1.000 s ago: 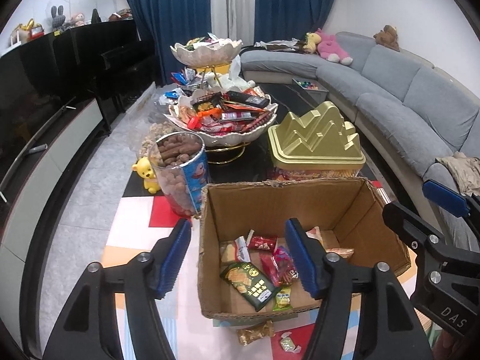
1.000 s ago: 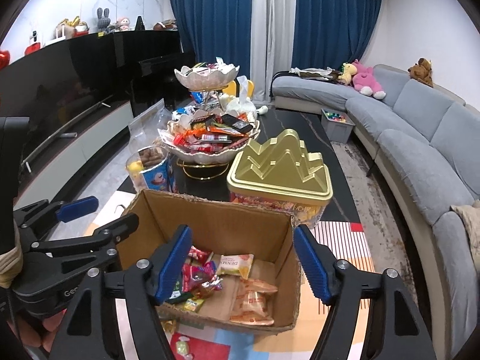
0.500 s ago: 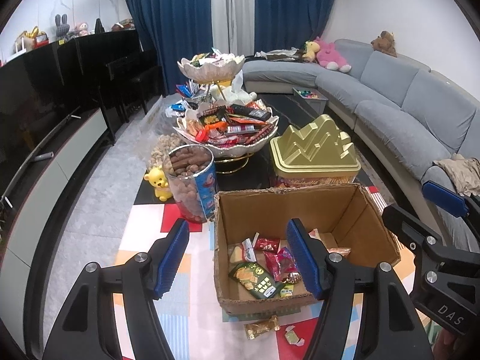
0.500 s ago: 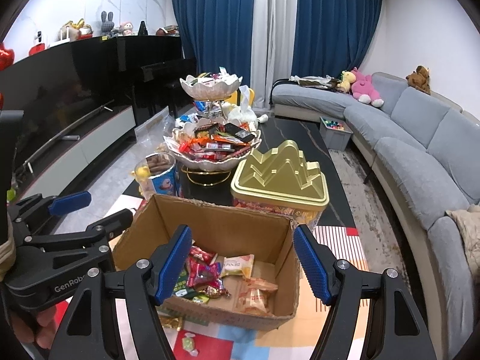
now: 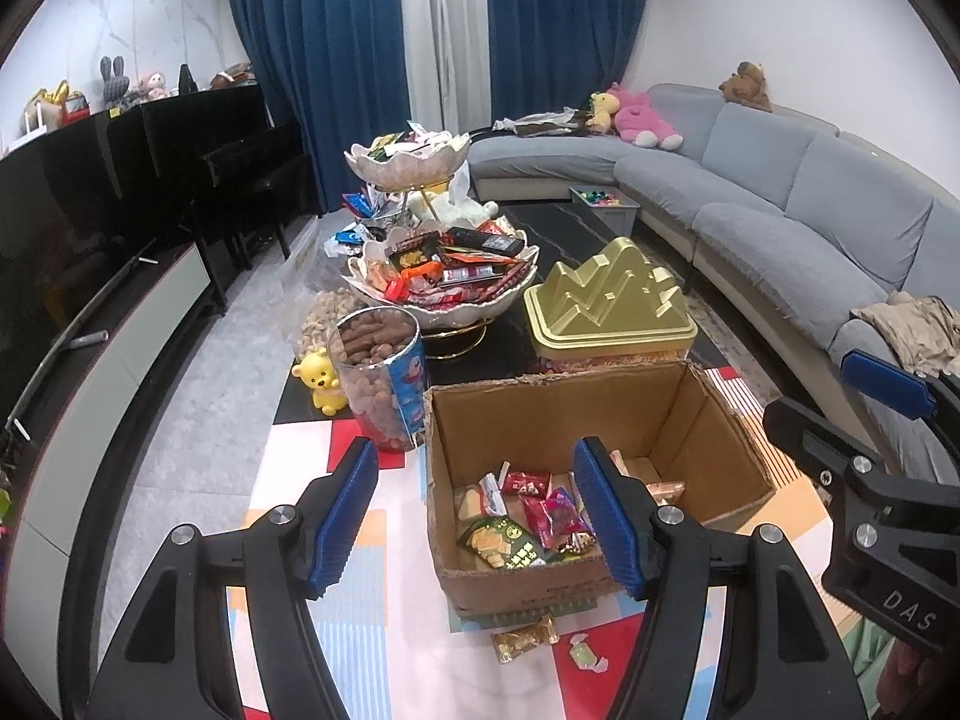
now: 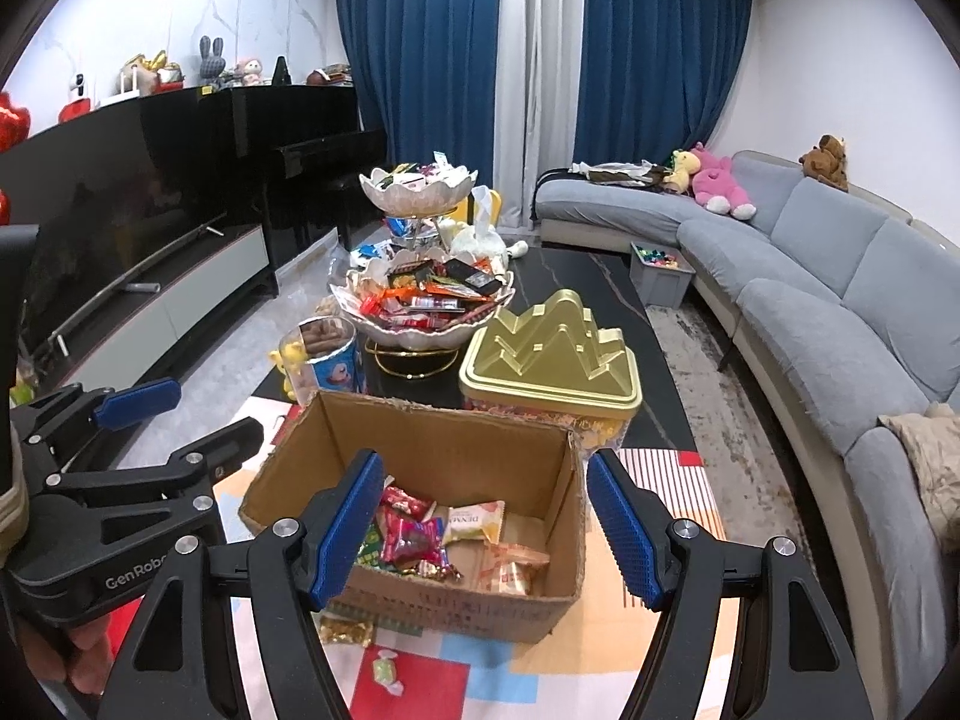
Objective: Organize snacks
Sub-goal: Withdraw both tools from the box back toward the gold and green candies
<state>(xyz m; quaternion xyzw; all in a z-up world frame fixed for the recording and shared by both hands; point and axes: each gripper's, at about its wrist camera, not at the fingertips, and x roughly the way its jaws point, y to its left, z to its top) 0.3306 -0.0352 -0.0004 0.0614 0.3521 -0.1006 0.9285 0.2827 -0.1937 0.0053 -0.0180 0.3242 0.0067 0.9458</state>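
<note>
Holding your left gripper [image 5: 474, 513] open and empty above the cardboard box [image 5: 591, 402] | snack packets [image 5: 528, 516] are lying inside the box, two candies [image 5: 549, 639] sitting on the mat in front | your right gripper [image 6: 486, 525] is hovering open, empty, over the same box.

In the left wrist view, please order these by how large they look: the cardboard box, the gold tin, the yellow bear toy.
1. cardboard box, though it is also nearest the camera
2. gold tin
3. yellow bear toy
</note>
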